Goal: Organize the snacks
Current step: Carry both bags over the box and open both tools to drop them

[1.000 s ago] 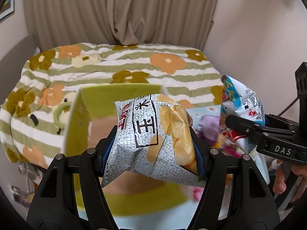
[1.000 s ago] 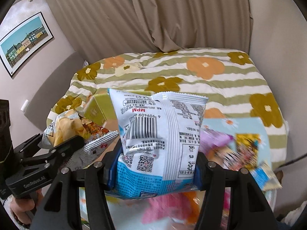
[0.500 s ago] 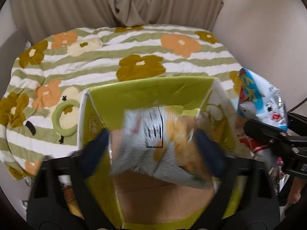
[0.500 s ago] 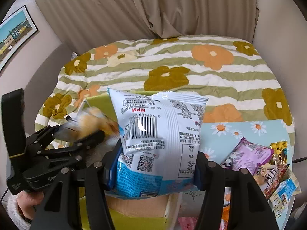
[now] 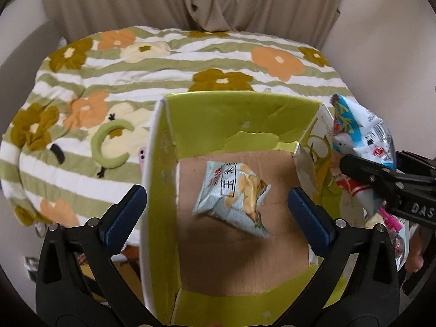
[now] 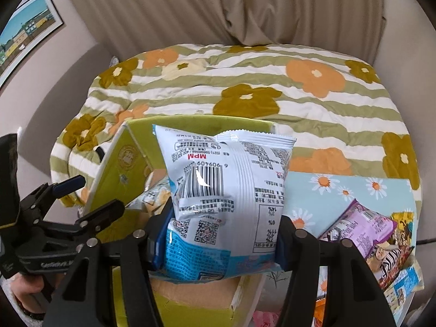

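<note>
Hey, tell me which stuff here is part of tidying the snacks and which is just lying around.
Part of the job:
- green box
- chip bag inside it
- white and blue snack bag in the right gripper
- open left gripper
- snack pile

Just lying around:
- floral bedspread
- pink phone
- wall picture

Lime-green box [image 5: 239,120] with a bare brown cardboard floor, holding a pale grey-green chip bag [image 5: 231,190] printed with golden chips. White-and-blue bag [image 6: 231,190] (black barcode, red lettering) between black grippers with blue pads [image 5: 308,215]. Beneath, green-and-white striped quilt [image 5: 163,54] scattered with orange and olive flowers.
</note>
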The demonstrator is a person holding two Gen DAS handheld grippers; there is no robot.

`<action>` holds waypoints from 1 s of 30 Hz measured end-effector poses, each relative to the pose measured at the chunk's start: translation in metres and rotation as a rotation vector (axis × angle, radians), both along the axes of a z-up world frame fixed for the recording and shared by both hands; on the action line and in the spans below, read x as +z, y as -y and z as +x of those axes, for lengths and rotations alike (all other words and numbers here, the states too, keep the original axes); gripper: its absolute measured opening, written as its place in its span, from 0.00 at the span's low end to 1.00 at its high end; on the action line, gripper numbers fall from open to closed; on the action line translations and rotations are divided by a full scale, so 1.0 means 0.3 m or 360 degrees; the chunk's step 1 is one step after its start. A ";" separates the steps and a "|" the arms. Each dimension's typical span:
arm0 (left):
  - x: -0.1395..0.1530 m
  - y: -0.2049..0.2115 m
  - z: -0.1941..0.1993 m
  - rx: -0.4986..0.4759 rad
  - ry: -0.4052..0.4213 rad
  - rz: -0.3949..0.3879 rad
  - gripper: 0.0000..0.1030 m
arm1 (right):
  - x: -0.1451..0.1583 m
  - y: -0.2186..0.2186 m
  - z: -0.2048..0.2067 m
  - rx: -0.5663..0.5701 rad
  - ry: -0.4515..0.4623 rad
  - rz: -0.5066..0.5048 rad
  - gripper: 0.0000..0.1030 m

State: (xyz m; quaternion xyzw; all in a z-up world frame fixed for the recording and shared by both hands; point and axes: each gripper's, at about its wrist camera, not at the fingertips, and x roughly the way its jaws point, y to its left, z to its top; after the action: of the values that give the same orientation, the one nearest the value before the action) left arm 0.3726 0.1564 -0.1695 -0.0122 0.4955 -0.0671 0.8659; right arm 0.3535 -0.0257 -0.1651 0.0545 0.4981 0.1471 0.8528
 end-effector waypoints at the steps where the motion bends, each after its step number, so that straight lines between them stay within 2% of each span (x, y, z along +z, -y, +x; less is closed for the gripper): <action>1: 0.008 -0.007 -0.008 0.0010 0.0003 -0.0002 0.99 | 0.005 -0.004 0.005 0.0014 0.0003 0.0006 0.54; 10: 0.048 -0.034 -0.039 0.0092 0.0041 0.0050 0.99 | -0.011 -0.085 0.088 0.0161 0.0011 -0.0004 0.57; 12: 0.036 -0.039 -0.043 0.0109 0.0031 0.0054 0.99 | -0.032 -0.098 0.105 0.0184 0.0016 -0.0001 0.66; 14: 0.023 -0.045 -0.047 0.0131 0.0018 0.0056 0.99 | -0.054 -0.102 0.113 0.0191 0.0023 0.0017 0.96; 15: 0.015 -0.048 -0.053 0.0140 0.0014 0.0055 0.99 | -0.059 -0.100 0.112 0.0190 0.0025 0.0016 0.98; 20: -0.021 -0.052 -0.077 0.0157 -0.0036 0.0054 0.99 | -0.077 -0.092 0.089 0.0197 -0.0013 0.0005 0.98; 24: -0.017 -0.051 -0.093 0.0157 -0.0022 0.0063 0.99 | -0.068 -0.084 0.073 0.0195 -0.0004 -0.0010 0.98; 30: 0.063 -0.052 -0.133 0.0142 0.0062 0.0083 0.99 | 0.006 -0.084 0.024 0.0194 0.0053 -0.0029 0.98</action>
State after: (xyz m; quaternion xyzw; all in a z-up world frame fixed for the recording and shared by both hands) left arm 0.3327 0.1719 -0.1507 -0.0104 0.4793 -0.0156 0.8775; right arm 0.3609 -0.0007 -0.1634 0.0138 0.4876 0.1952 0.8508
